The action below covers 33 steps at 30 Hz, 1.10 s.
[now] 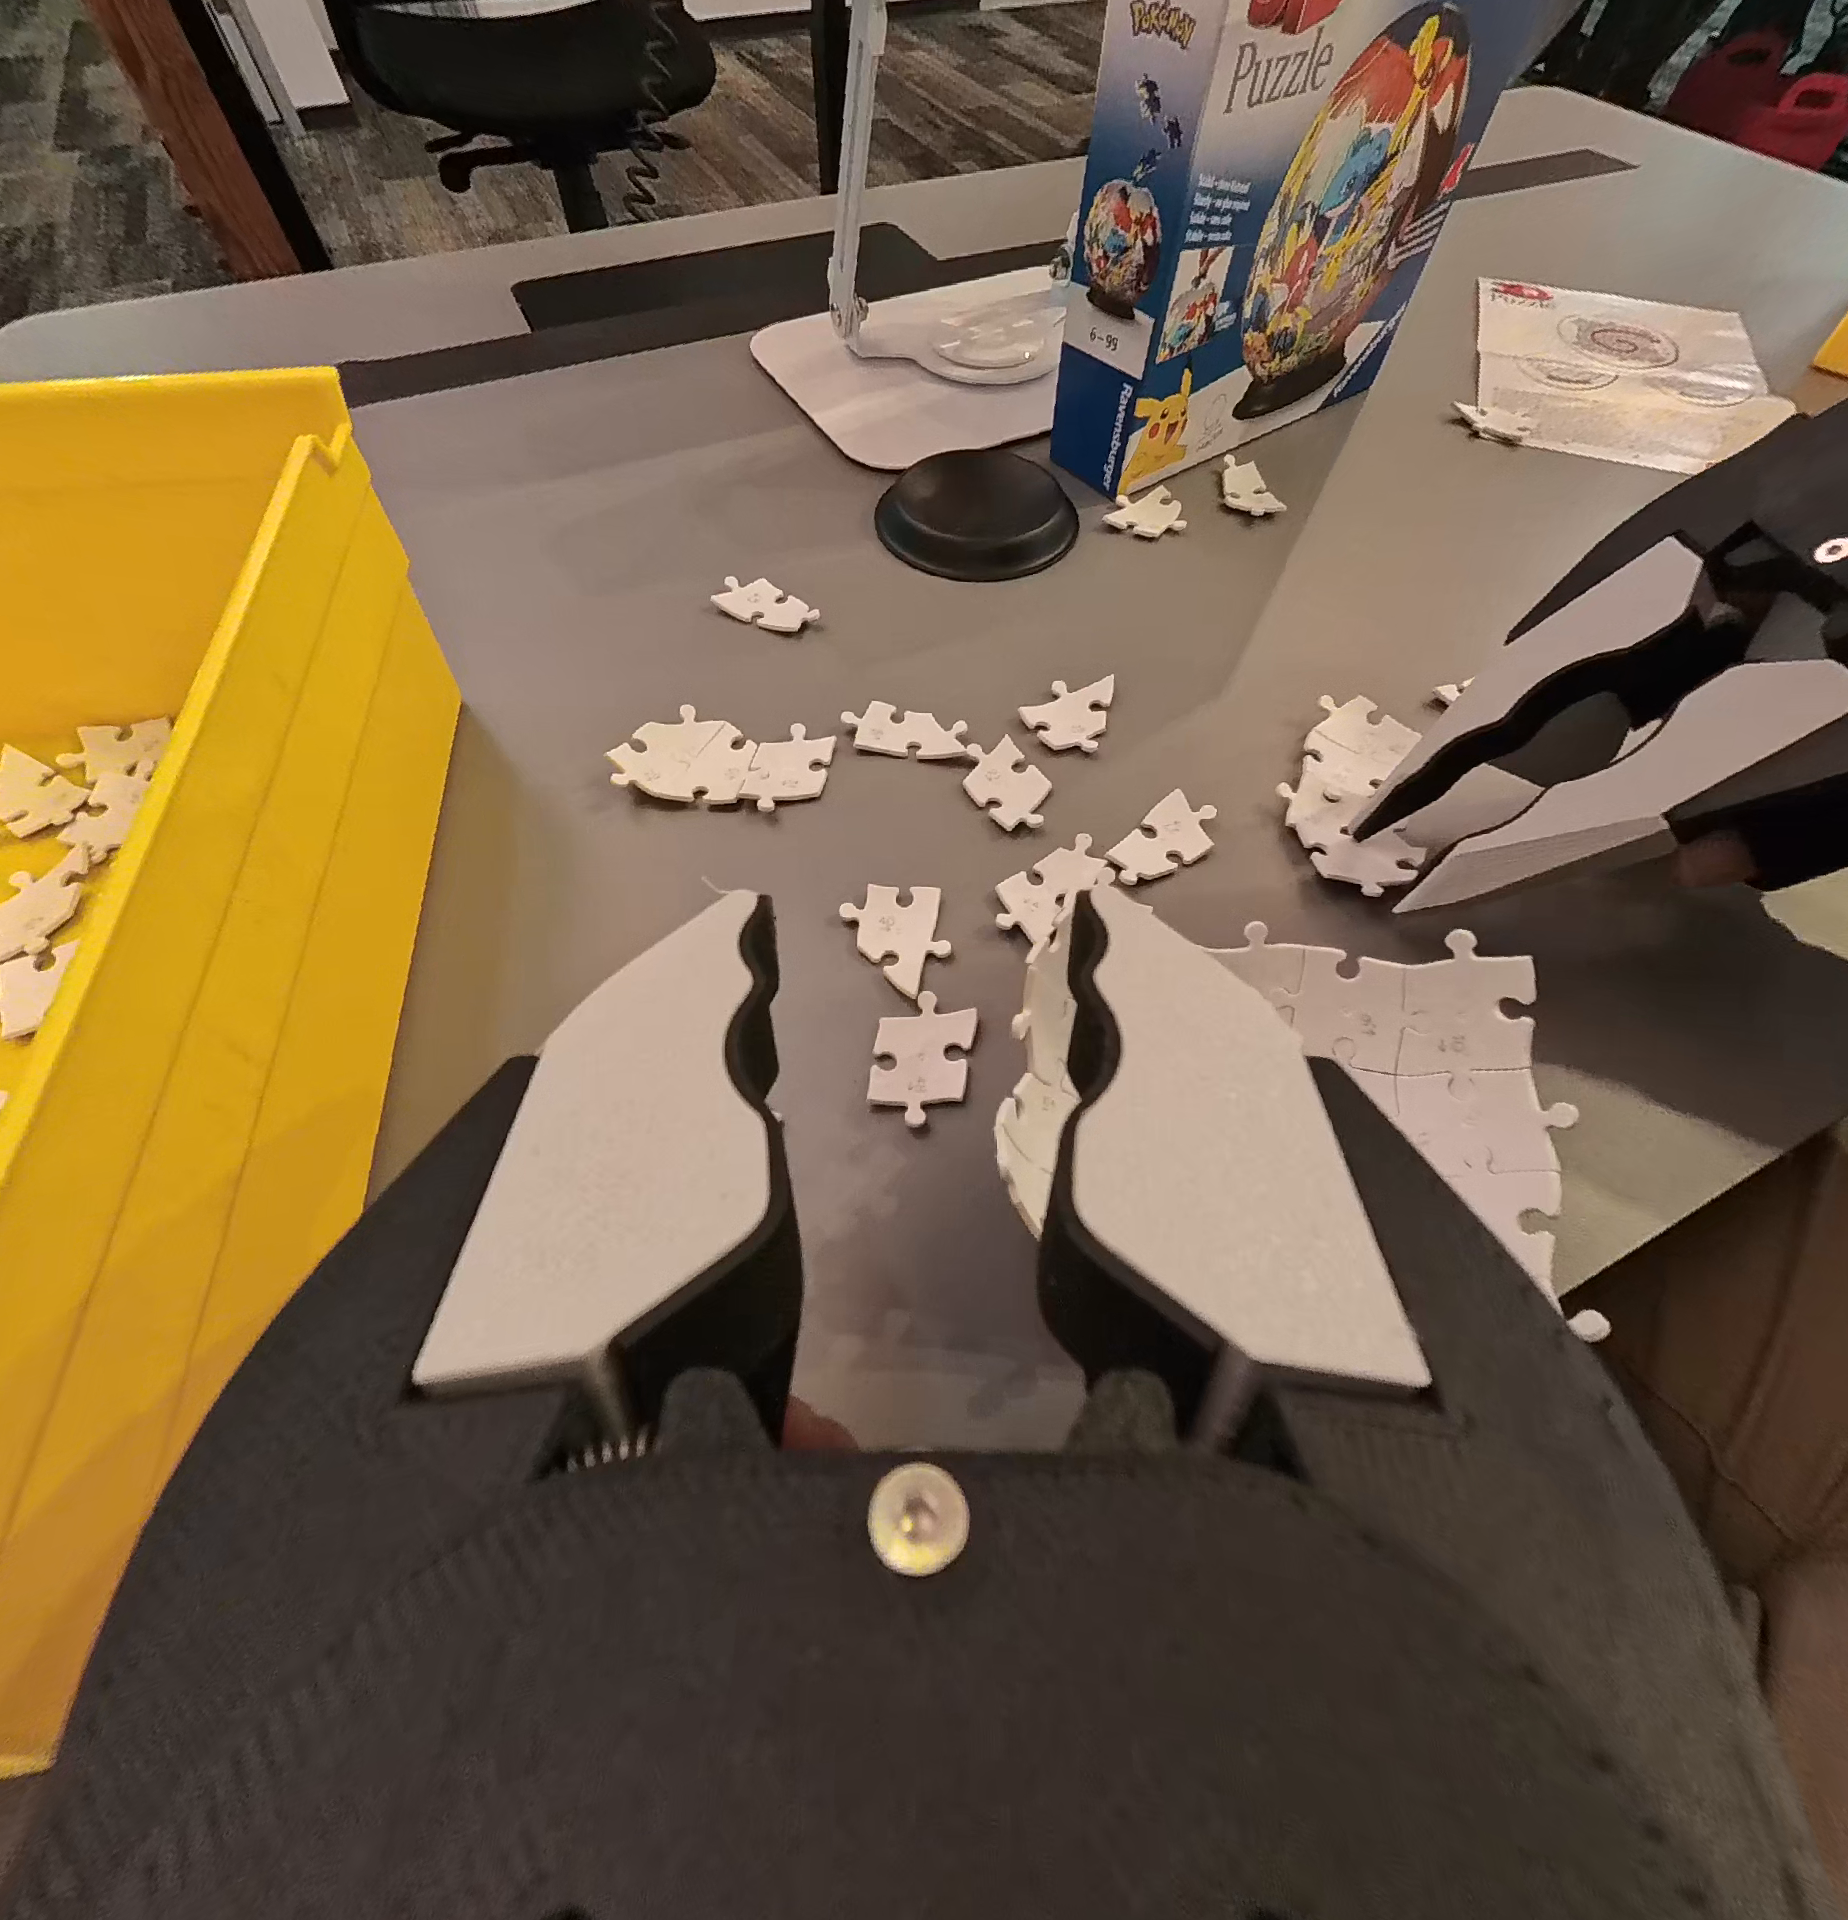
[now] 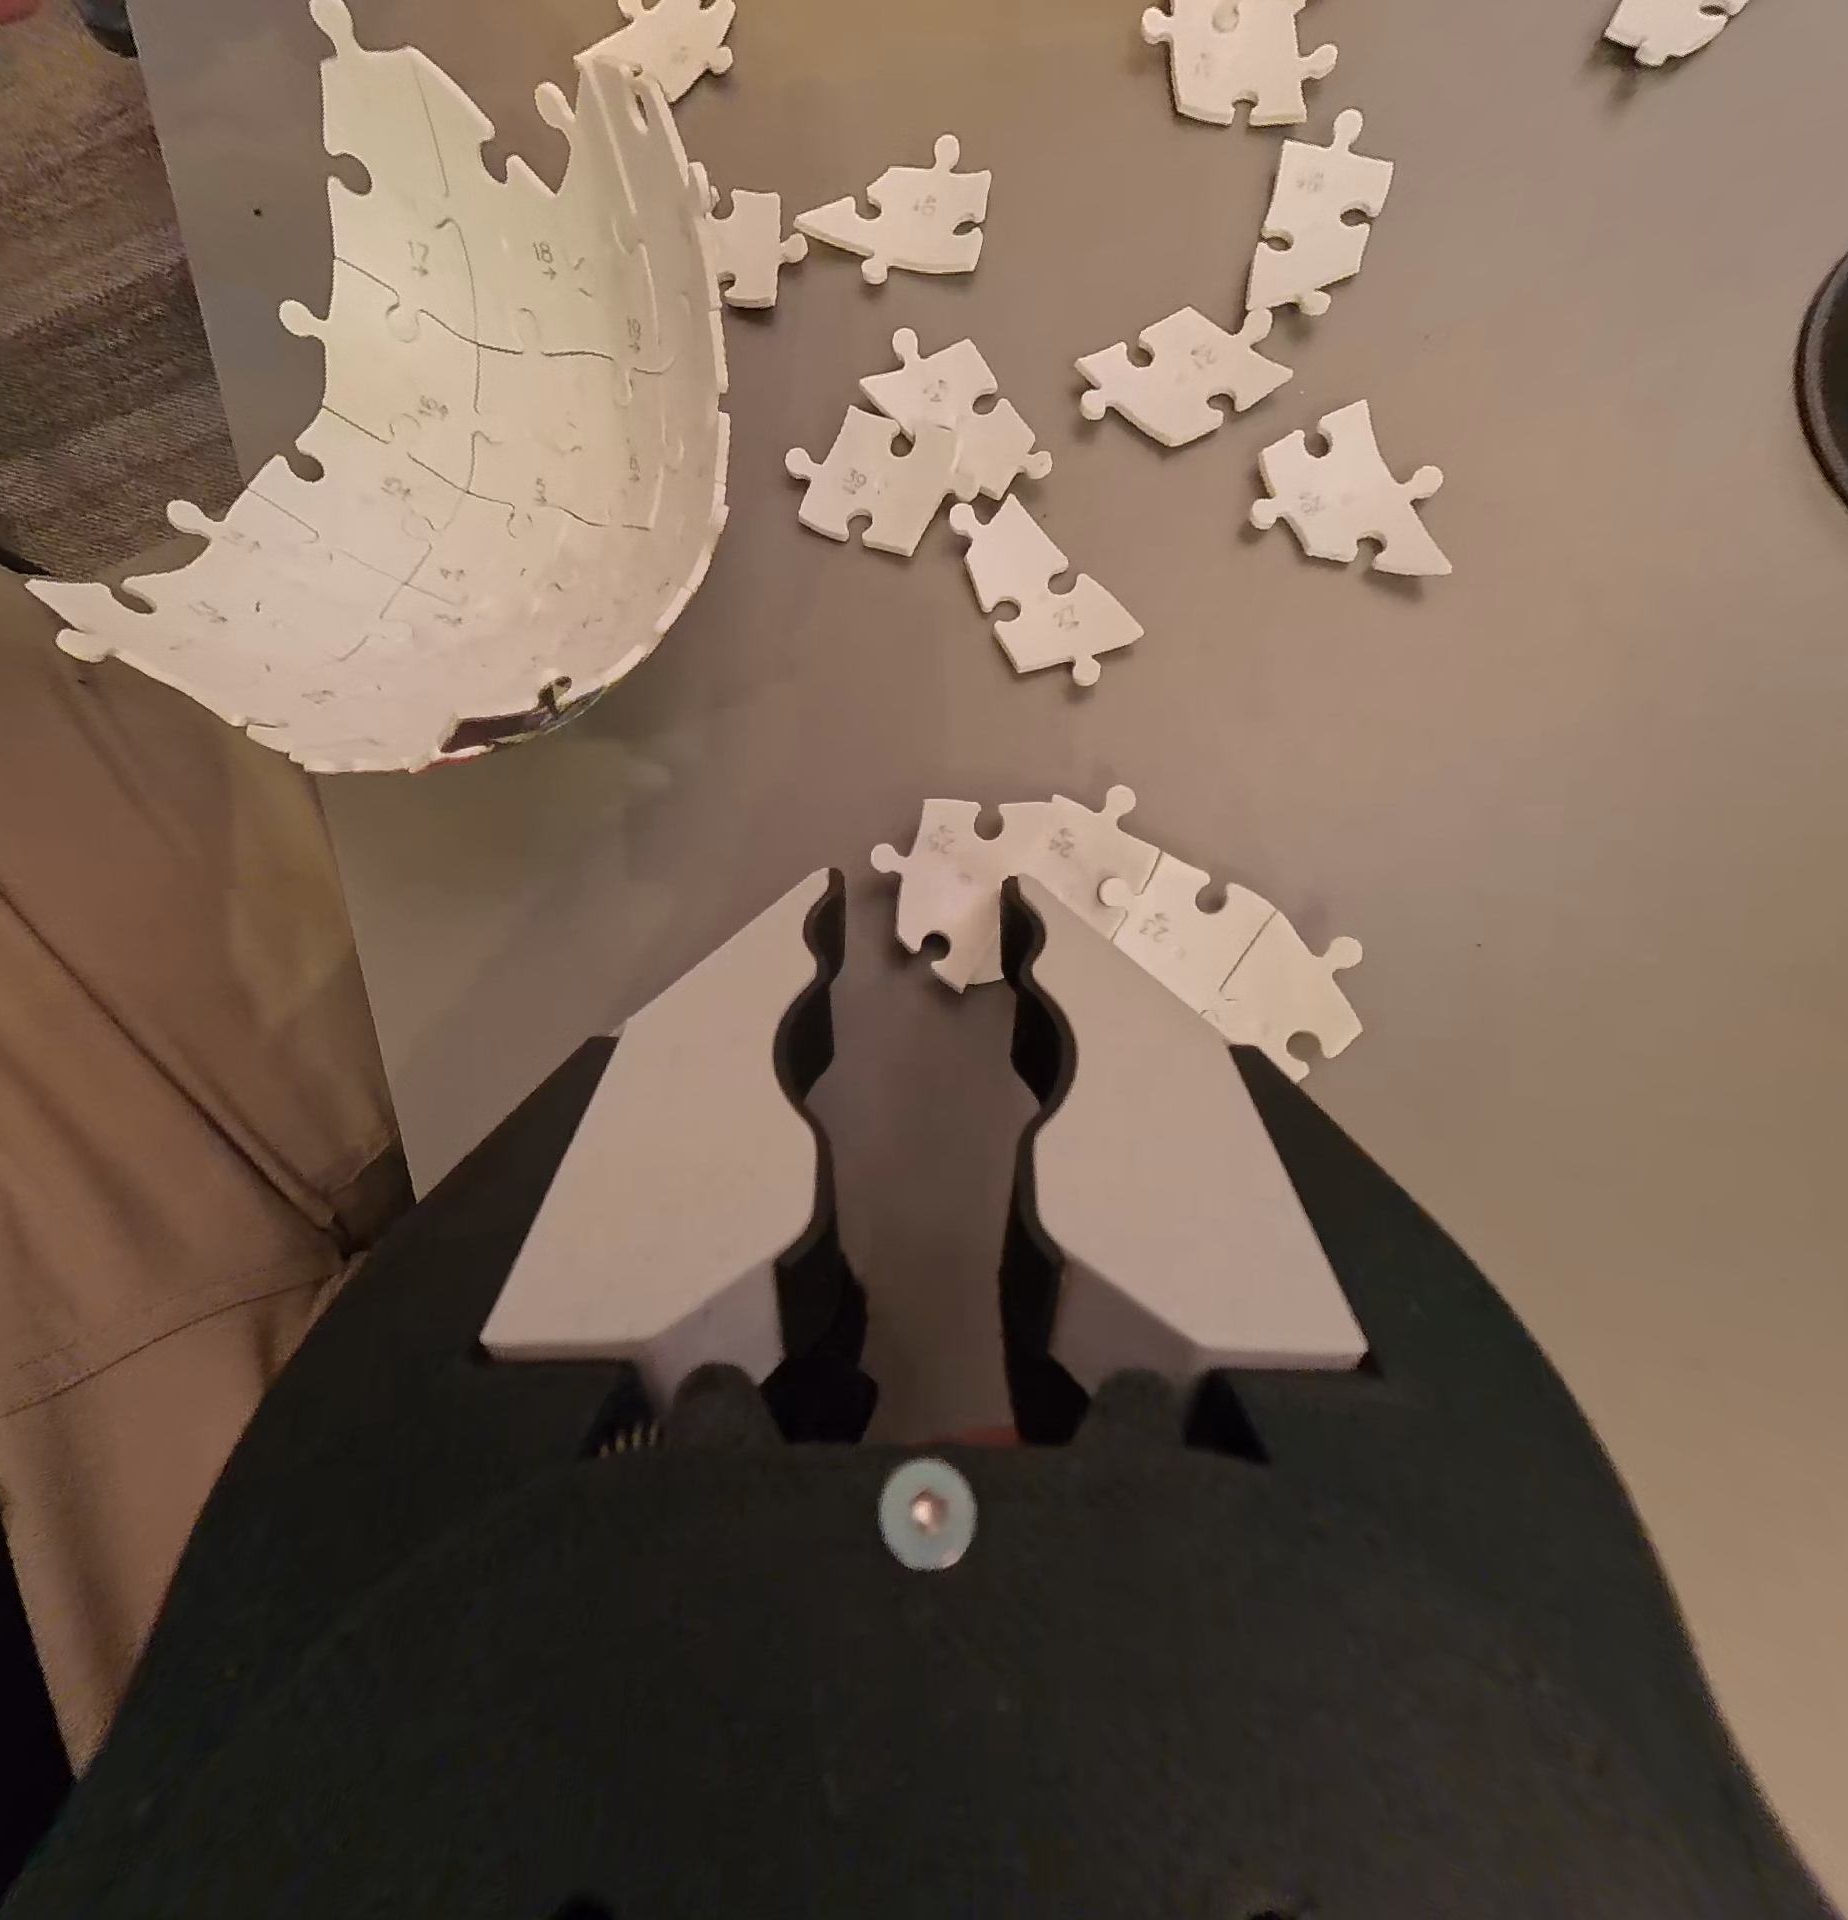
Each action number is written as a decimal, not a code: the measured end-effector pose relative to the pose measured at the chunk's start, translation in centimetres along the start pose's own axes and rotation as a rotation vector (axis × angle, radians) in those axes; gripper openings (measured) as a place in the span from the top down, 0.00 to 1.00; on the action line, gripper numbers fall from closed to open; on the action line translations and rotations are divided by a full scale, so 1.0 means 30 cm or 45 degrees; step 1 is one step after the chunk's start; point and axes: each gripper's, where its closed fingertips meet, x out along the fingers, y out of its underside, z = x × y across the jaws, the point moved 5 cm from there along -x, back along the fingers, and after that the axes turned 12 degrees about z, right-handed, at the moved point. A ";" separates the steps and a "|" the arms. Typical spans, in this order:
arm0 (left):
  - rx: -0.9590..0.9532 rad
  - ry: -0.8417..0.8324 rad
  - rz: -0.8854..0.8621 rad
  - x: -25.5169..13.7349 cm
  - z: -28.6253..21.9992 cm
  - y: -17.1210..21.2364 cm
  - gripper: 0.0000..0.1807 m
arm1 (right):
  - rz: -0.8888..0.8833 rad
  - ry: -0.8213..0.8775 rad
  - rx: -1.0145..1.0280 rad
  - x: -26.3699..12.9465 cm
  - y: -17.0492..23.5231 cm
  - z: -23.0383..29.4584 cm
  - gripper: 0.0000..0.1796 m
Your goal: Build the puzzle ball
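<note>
Beside right hand-held gripper (image 2: 920, 894), spread, curved white puzzle shell (image 2: 463, 436), left hand-held gripper (image 1: 920, 914) spread

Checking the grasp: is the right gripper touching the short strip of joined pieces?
Cannot tell. Right wrist view: right gripper open, one finger overlapping the strip; contact unclear.

My left gripper's grey right finger (image 1: 1190, 1143) hides much of the curved white half-built puzzle shell (image 1: 1439, 1060); the yellow plastic bin (image 1: 224, 935) runs off frame.

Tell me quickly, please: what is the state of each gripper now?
Left gripper: open, holding nothing; its right finger lies against the curved puzzle shell.
Right gripper: open, holding nothing, its tips at a joined strip of pieces.
</note>
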 end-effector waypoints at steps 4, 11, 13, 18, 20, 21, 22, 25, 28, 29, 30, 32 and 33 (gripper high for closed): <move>0.000 -0.001 -0.001 -0.001 0.000 0.000 0.70 | -0.010 0.005 -0.035 0.005 -0.004 0.002 0.84; 0.001 0.000 -0.004 -0.002 0.000 -0.001 0.70 | -0.010 0.021 -0.064 0.013 -0.011 0.007 0.82; 0.003 -0.001 -0.004 -0.002 -0.001 -0.002 0.70 | -0.007 0.026 -0.059 0.013 -0.009 0.001 0.82; 0.004 -0.001 -0.004 -0.003 -0.002 -0.002 0.70 | 0.000 0.033 -0.058 0.015 -0.005 -0.002 0.83; 0.005 -0.001 -0.005 -0.003 -0.002 -0.003 0.70 | 0.001 0.034 -0.056 0.015 -0.004 -0.002 0.83; 0.005 -0.002 -0.005 -0.003 -0.002 -0.003 0.70 | 0.002 0.032 -0.052 0.015 -0.004 -0.003 0.83; 0.005 -0.001 -0.004 -0.003 -0.003 -0.003 0.70 | 0.004 0.029 -0.045 0.015 -0.003 -0.005 0.84; 0.006 -0.002 -0.004 -0.003 -0.003 -0.003 0.70 | 0.022 0.008 -0.015 0.014 -0.004 -0.013 0.86; 0.007 -0.003 -0.005 -0.004 -0.004 -0.004 0.70 | 0.027 -0.002 0.014 0.014 -0.003 -0.021 0.88; 0.008 -0.005 -0.005 -0.005 -0.003 -0.004 0.70 | 0.024 -0.004 0.024 0.014 -0.003 -0.023 0.88; 0.007 -0.005 -0.006 -0.005 -0.003 -0.005 0.70 | 0.022 -0.005 0.019 0.014 -0.003 -0.022 0.87; 0.006 -0.005 -0.008 -0.006 -0.003 -0.005 0.70 | 0.016 -0.012 0.002 0.013 -0.004 -0.014 0.84; 0.007 -0.006 -0.006 -0.006 -0.003 -0.004 0.70 | 0.018 -0.004 -0.004 0.011 -0.003 -0.013 0.83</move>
